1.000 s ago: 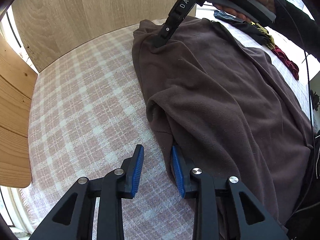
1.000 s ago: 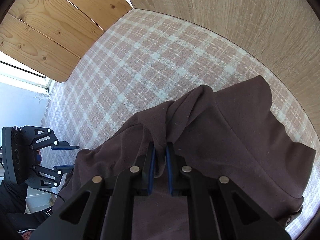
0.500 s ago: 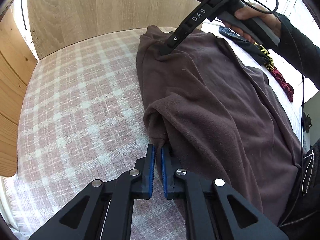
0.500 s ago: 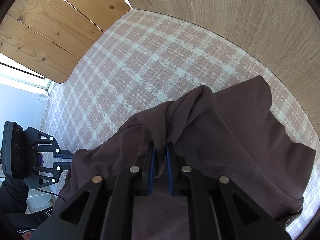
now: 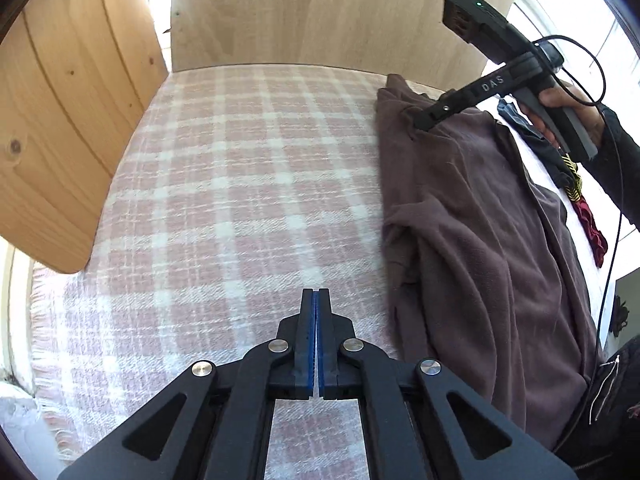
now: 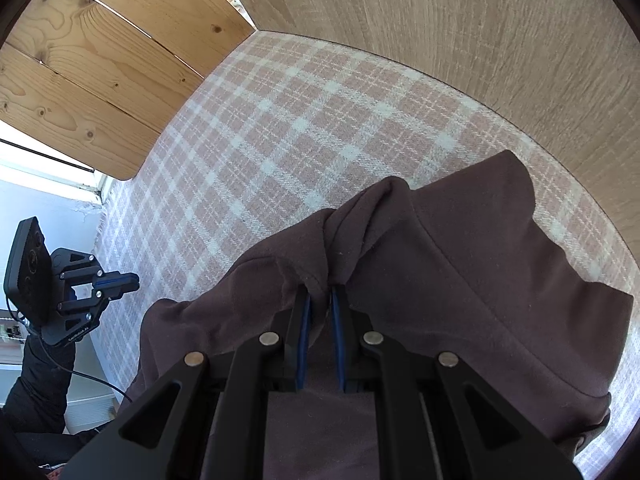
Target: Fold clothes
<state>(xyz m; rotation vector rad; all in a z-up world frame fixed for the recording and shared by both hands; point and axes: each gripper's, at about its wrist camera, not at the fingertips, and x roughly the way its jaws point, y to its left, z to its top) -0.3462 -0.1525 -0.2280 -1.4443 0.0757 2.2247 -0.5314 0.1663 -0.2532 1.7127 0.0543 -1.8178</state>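
Note:
A dark brown fleece garment (image 5: 480,240) lies along the right side of a pink and white checked blanket (image 5: 240,200). My left gripper (image 5: 317,300) is shut and empty, above the bare blanket to the left of the garment's edge. My right gripper (image 6: 320,300) is shut on a bunched fold of the brown garment (image 6: 460,280) near its far end. The right gripper also shows in the left wrist view (image 5: 424,122), pinching the garment's far corner. The left gripper shows in the right wrist view (image 6: 120,280), apart from the cloth.
Wooden panels (image 5: 320,12) stand along the far edge of the blanket and a wooden board (image 5: 60,140) on the left. Other dark and red clothes (image 5: 588,220) lie on a white surface beyond the brown garment at the right.
My left gripper closed beside the garment's near fold, then moved left and away from it, shut with nothing in it. My right gripper kept its hold on the far fold.

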